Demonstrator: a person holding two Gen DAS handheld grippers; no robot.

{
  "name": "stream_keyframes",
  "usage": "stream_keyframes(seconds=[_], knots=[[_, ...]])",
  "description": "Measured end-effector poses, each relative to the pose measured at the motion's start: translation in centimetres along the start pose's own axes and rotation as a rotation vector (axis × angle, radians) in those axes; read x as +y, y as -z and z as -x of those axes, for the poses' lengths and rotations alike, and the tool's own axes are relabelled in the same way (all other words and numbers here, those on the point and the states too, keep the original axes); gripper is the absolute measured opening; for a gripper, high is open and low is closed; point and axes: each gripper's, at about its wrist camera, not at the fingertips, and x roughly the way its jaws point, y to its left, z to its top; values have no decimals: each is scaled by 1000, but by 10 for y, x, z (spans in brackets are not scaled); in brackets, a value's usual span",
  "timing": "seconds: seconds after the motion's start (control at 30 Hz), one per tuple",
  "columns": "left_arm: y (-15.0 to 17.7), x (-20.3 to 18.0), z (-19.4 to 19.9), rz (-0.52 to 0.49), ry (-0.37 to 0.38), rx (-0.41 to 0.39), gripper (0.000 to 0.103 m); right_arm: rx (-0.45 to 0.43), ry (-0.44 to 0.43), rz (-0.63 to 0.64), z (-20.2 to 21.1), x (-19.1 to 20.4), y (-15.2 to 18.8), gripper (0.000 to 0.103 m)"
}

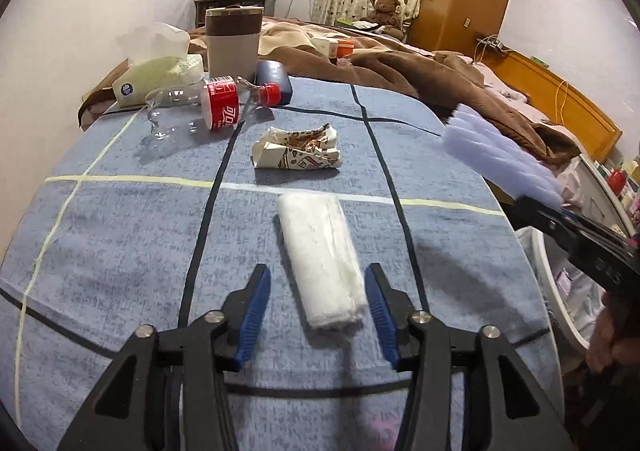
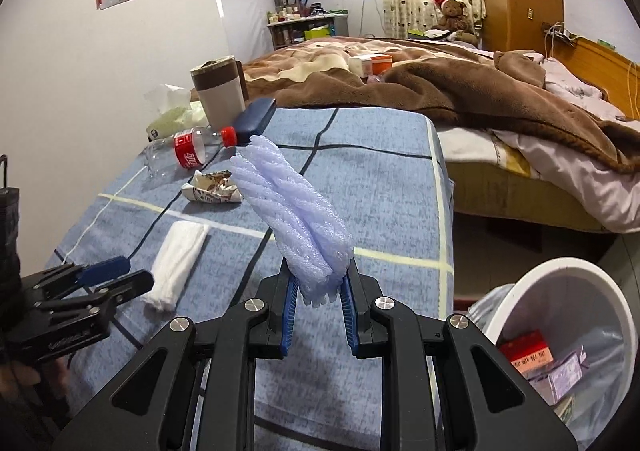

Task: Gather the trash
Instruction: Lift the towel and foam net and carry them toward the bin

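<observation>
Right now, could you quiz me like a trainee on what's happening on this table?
1. True or false: the right hand-held gripper is shut on the foam net.
2. Which lies between the left hand-held gripper's open jaws: A towel, B bottle, C carton?
3. Where is the bin?

Key: 1 true. 2 A, untouched by the pads. 3 On the floor, beside the table's right edge.

- I see a tissue box (image 1: 160, 77) at the far left of the blue cloth (image 1: 120, 231).
- A teddy bear (image 2: 452, 17) sits far off beyond the brown blanket (image 2: 460, 99).
</observation>
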Motion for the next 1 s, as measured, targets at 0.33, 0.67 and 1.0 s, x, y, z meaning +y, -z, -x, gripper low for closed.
stream_keyframes(seconds=[0.33, 0.67, 1.0], knots=[[-1, -8, -38, 11, -40, 62, 66, -23, 10, 7, 10, 0, 0, 21], [-2, -15, -28, -33, -15, 38, 34, -46, 14, -7, 23, -1, 5, 21], [-10, -53, 14, -110, 68, -50, 34, -88, 47, -61, 47, -14, 11, 21]])
